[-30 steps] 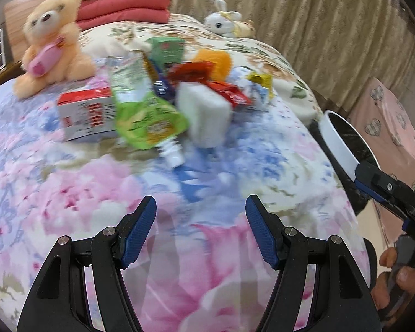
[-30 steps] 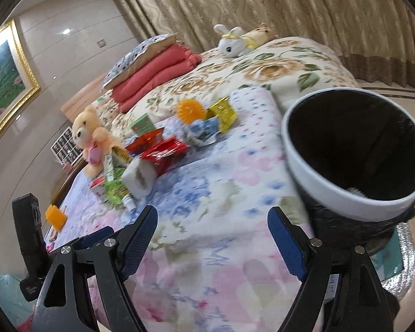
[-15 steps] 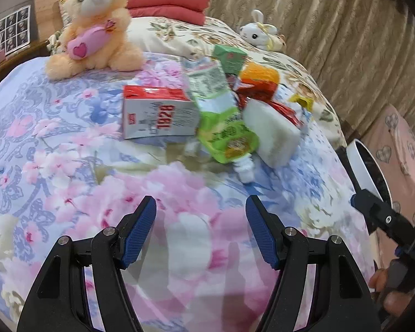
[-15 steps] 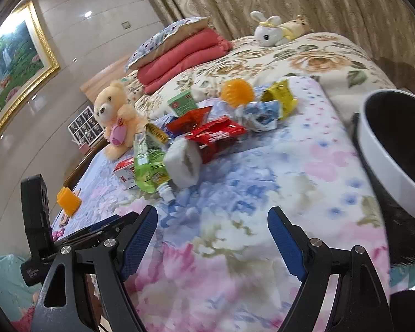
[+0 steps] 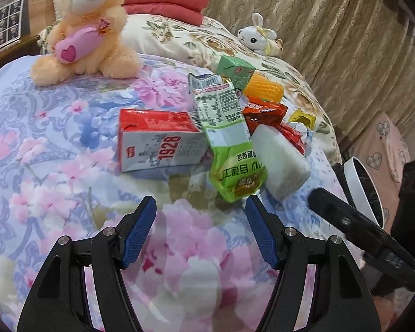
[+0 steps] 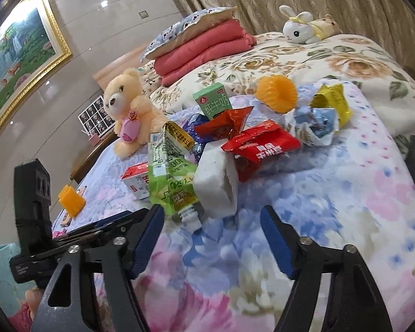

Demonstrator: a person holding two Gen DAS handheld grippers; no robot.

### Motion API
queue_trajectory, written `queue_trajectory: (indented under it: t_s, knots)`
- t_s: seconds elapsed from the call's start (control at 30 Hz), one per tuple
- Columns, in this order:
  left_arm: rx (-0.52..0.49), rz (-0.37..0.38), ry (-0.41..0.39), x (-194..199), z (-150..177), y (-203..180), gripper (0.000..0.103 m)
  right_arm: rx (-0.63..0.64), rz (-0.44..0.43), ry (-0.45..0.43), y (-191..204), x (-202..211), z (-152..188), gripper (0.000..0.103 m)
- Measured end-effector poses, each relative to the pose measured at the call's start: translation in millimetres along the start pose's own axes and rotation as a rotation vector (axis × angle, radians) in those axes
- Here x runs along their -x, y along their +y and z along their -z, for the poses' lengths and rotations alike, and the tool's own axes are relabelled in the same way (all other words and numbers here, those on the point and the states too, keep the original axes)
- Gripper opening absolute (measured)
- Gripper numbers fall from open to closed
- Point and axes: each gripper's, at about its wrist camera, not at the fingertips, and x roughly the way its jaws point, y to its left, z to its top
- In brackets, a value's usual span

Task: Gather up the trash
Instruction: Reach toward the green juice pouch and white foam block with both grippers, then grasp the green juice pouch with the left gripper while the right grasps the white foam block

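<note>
Tongs both wide open, empty — left tongs [image 5: 200,231] just short of green pouch [image 5: 235,166], right tongs [image 6: 211,244] near its cap. Trash heap lies mid-bed. Best to close squarely on the pouch's stiff neck, not the film. Left view alone shows bin [image 5: 359,191] at right — right view only its edge.

Two drink cartons, one red and grey [image 5: 163,144] and one green [image 5: 236,72]; two red wrappers [image 6: 260,144]; two soft toys, a bear [image 5: 88,25] and a rabbit [image 5: 258,37].
</note>
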Motion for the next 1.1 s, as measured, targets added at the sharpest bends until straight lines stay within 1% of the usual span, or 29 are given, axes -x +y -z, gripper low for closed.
queue_trajectory:
  t_s: [0.07,0.13,0.2,0.23,0.27,0.3,0.33,0.37,0.4,0.43,0.47,0.53,0.6,0.77,0.9,1.1]
  knots:
    - [-0.010,0.008,0.010,-6,-3,-2,0.068,-0.009,0.005,0.013,-4,-9,-3,0.060]
    - [-0.016,0.014,0.021,-13,-5,-4,0.068,-0.030,0.006,0.028,-10,-17,-7,0.055]
    - [-0.018,0.018,0.027,-18,-8,-5,0.068,-0.047,-0.009,0.036,-16,-22,-8,0.054]
    - [-0.018,0.024,0.031,-21,-9,-6,0.066,-0.055,-0.023,0.038,-17,-23,-9,0.053]
    - [-0.020,0.034,0.035,-23,-10,-8,0.059,-0.054,-0.032,0.039,-17,-24,-9,0.051]
    - [-0.025,0.043,0.038,-25,-11,-9,0.056,-0.050,-0.039,0.040,-17,-24,-9,0.048]
    - [-0.035,0.055,0.041,-27,-11,-12,0.049,-0.045,-0.046,0.041,-15,-24,-9,0.043]
    - [-0.043,0.062,0.040,-28,-12,-14,0.039,-0.040,-0.051,0.041,-14,-24,-9,0.036]
    - [-0.051,0.072,0.037,-28,-12,-17,0.033,-0.036,-0.053,0.041,-13,-23,-8,0.031]
    - [-0.059,0.077,0.036,-27,-12,-19,0.021,-0.035,-0.052,0.040,-12,-22,-8,0.029]
    - [-0.073,0.066,0.032,-26,-12,-22,0.014,-0.038,-0.052,0.039,-13,-20,-6,0.028]
    - [-0.086,0.060,0.020,-22,-10,-23,0.008,-0.052,-0.056,0.037,-14,-16,-4,0.026]
    - [-0.083,0.071,0.010,-17,-8,-21,0.005,-0.067,-0.065,0.036,-17,-10,0,0.026]
    - [-0.096,0.068,-0.023,1,4,-24,0.001,-0.074,-0.080,0.028,-18,10,11,0.025]
    - [-0.125,0.070,-0.041,14,14,-36,0.001,-0.080,-0.087,0.012,-20,32,21,0.025]
    - [-0.166,0.101,-0.048,29,30,-58,0.001,-0.098,-0.075,-0.023,-27,64,32,0.025]
